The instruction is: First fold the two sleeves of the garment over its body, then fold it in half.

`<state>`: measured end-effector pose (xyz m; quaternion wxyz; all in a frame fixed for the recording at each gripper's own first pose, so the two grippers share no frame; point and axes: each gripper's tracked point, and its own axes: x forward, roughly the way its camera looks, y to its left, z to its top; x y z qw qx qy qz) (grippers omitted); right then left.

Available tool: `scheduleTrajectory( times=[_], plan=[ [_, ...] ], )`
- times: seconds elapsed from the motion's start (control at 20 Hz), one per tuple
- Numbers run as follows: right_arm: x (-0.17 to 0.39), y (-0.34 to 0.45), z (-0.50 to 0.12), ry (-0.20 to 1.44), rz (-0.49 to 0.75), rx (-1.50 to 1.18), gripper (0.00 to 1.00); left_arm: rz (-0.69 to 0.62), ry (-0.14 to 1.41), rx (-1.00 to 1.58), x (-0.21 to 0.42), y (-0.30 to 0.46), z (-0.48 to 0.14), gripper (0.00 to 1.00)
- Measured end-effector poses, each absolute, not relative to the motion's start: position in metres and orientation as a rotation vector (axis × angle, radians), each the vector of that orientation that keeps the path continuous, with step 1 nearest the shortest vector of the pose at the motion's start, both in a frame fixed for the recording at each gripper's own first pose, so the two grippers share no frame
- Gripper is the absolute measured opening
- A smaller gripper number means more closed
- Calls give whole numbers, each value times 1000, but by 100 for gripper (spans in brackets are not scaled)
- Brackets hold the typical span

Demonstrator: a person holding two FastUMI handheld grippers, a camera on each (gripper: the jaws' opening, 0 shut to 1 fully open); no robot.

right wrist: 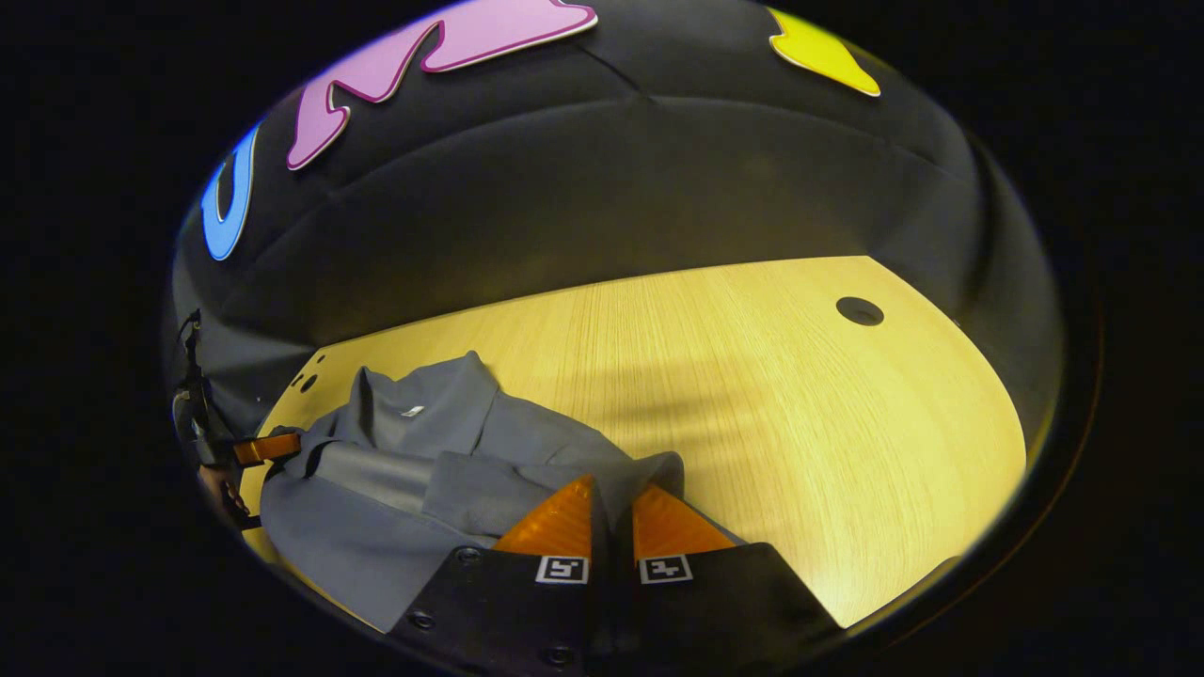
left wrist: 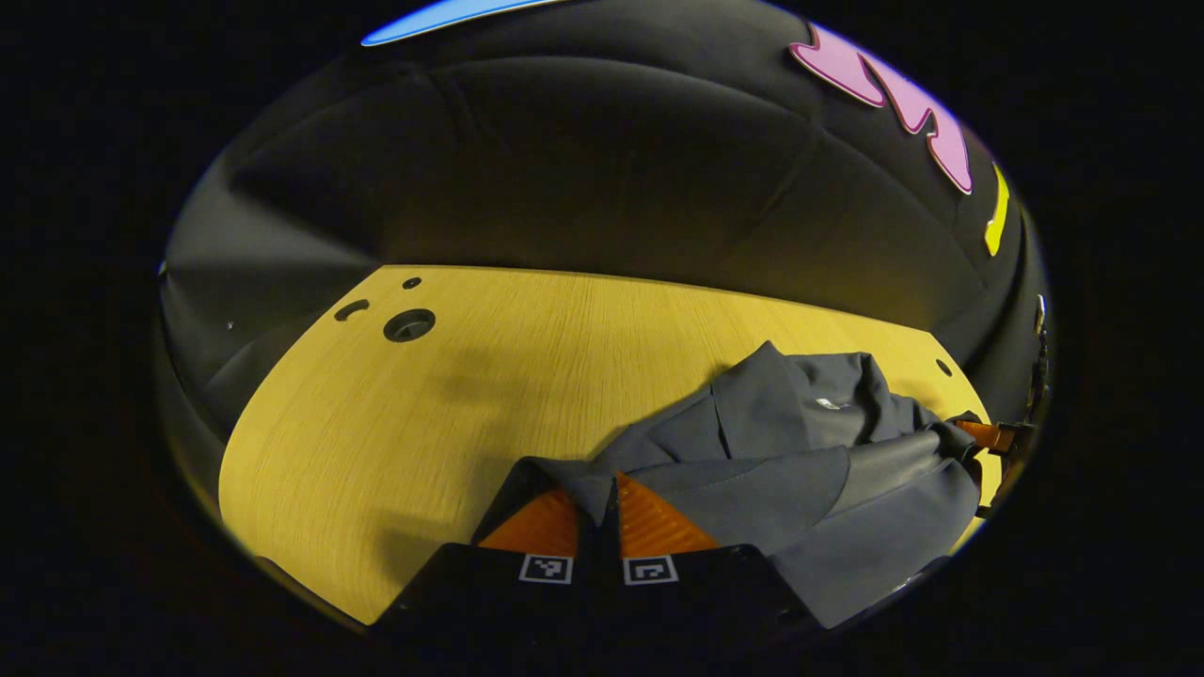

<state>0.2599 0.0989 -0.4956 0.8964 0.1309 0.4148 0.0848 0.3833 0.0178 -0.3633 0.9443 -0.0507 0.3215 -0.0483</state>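
Note:
A grey collared garment (left wrist: 800, 470) lies crumpled on the yellow wooden table (left wrist: 451, 414), with a fold of cloth lying across its body. In the left gripper view my left gripper (left wrist: 600, 487) is shut on a corner of the garment's near edge, the cloth pinched between its fingers. The right gripper (left wrist: 990, 435) shows far off at the garment's other end. In the right gripper view the garment (right wrist: 414, 451) spreads to the left, and my right gripper (right wrist: 613, 487) is shut on its near edge. The left gripper (right wrist: 268, 448) shows at the far left, on the cloth's edge.
Round cable holes sit in the table top near its far corners (left wrist: 409, 325) (right wrist: 860, 311). Bare wood stretches left of the garment in the left gripper view and right of it (right wrist: 800, 432) in the right gripper view. The booth's black cloth wall (right wrist: 611, 188) rises behind the table.

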Motion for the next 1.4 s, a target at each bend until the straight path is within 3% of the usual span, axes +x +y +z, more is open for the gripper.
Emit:
scheduleTrajectory(
  times=[0.05,0.25,0.4,0.45,0.5,0.55,0.6,0.8,0.9,1.05,1.4],
  plan=[
    [258,100,-499,871,174,273,5,-97,665,-97,382,17,-367,2],
    [256,98,-501,905,146,296,8,-85,661,-35,381,17,-364,7],
    [258,96,-489,892,120,303,27,-100,646,-28,377,12,-353,17],
    [258,92,-484,881,109,283,15,-113,632,-41,375,7,-346,22],
    [256,89,-478,874,105,271,47,-124,621,-52,372,4,-338,39],
    [256,87,-471,862,101,260,51,-139,609,-70,368,0,-331,53],
    [256,85,-463,849,105,252,66,-158,596,-85,362,-5,-321,67],
    [244,80,-425,805,122,219,83,-210,544,-58,337,-14,-289,75],
    [235,79,-403,785,136,219,83,-223,502,-32,325,-15,-269,81],
    [220,75,-363,737,150,219,88,-241,463,-26,298,-18,-242,82],
    [180,74,-289,650,187,215,88,-292,352,-14,235,-24,-181,84]
  ],
)
